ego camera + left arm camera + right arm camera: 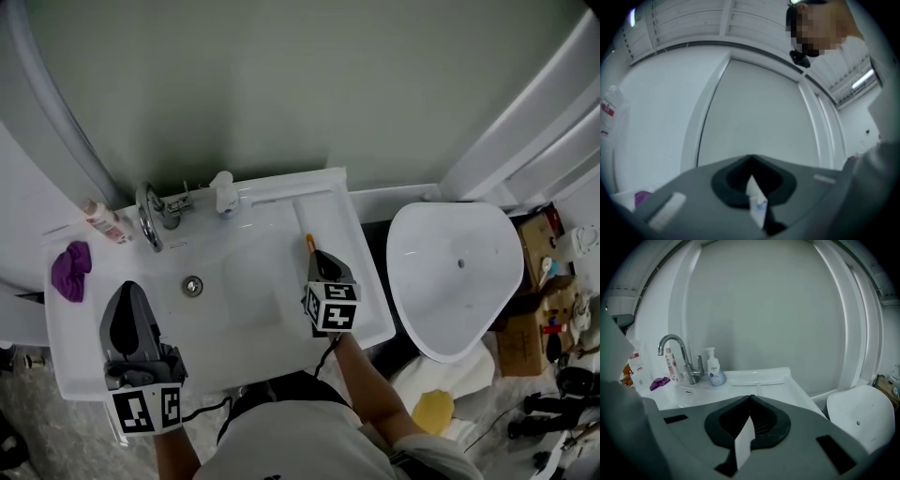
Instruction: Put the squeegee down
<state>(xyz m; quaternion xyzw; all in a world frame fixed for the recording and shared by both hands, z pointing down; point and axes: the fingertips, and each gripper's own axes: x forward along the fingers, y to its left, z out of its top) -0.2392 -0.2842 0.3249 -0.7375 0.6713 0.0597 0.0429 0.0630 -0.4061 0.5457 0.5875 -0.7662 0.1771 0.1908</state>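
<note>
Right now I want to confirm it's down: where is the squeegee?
In the right gripper view, the squeegee lies on the sink's ledge, right of the soap dispenser and faucet.

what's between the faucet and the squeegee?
A pump soap bottle, standing just right of the faucet and left of the squeegee. Clearest in the right gripper view.

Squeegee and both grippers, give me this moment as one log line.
squeegee: lying on sink, back ledge, not held | right gripper: shut, empty, above sink | left gripper: shut, empty

Sink wht; cloth purple; squeegee wht, orange end
</note>
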